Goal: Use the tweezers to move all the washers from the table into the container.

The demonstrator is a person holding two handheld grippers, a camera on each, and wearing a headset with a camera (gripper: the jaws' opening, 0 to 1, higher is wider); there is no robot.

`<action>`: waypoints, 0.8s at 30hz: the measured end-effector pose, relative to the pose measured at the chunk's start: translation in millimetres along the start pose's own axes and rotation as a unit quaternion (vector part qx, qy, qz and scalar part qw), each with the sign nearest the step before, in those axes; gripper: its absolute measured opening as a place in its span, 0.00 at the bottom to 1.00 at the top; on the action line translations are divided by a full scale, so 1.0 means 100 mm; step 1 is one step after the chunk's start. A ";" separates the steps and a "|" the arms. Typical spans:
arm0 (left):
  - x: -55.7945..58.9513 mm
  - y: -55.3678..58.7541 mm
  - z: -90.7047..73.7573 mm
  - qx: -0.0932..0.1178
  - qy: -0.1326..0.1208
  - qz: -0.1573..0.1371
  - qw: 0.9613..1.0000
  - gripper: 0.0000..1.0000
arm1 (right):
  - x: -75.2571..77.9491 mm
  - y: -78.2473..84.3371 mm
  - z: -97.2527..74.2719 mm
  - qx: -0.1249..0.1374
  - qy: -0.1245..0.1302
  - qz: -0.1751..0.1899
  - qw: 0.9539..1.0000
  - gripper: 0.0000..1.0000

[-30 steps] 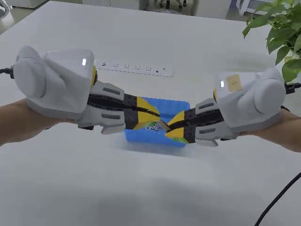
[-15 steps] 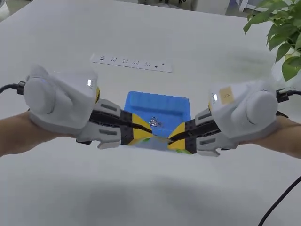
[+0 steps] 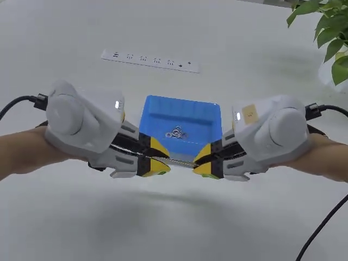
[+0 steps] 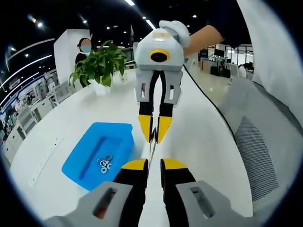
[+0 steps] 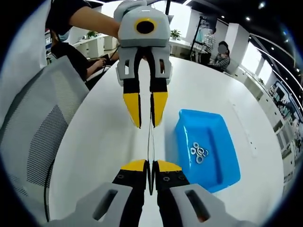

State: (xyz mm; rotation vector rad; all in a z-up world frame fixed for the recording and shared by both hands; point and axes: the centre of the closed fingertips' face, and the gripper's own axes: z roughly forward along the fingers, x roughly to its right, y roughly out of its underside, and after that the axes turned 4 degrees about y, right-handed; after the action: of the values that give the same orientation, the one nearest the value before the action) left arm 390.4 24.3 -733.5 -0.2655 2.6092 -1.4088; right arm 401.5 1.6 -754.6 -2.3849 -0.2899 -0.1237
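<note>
1. Seemingly all washers point(image 3: 176, 132) lie clustered in the blue container point(image 3: 157, 111).
2. Tweezers point(image 3: 178, 160) span both grippers: right gripper point(image 3: 197, 162) jaws clamped on them; left gripper point(image 3: 162, 163) jaws close around, grip unclear.
3. Likely finishing; next, scan the bench point(image 3: 174, 217) for strays.

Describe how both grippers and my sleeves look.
Left gripper and right gripper: bulky rounded light-grey housings, black fingers with yellow tips, a small lit lamp on top, a black cable at the rear. The right one carries a tan square sticker. Dark sleeves.
</note>
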 end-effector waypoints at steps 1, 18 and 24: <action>-0.01 0.01 0.01 0.000 -0.001 -0.001 1.000 0.13 | 0.00 0.01 0.01 -0.001 -0.001 0.001 1.000 0.08; -0.08 0.46 0.29 -0.081 0.014 -0.002 0.997 0.06 | -0.03 0.23 0.32 -0.038 -0.009 0.004 0.999 0.08; -0.06 0.59 0.36 -0.099 0.028 -0.011 0.995 0.06 | -0.08 0.30 0.40 -0.056 -0.009 0.005 0.998 0.08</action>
State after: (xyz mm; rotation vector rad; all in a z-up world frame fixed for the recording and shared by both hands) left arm 399.5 28.2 -802.7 -0.2843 2.8034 -1.1797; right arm 401.7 5.6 -805.4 -2.4985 -0.2866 -0.1156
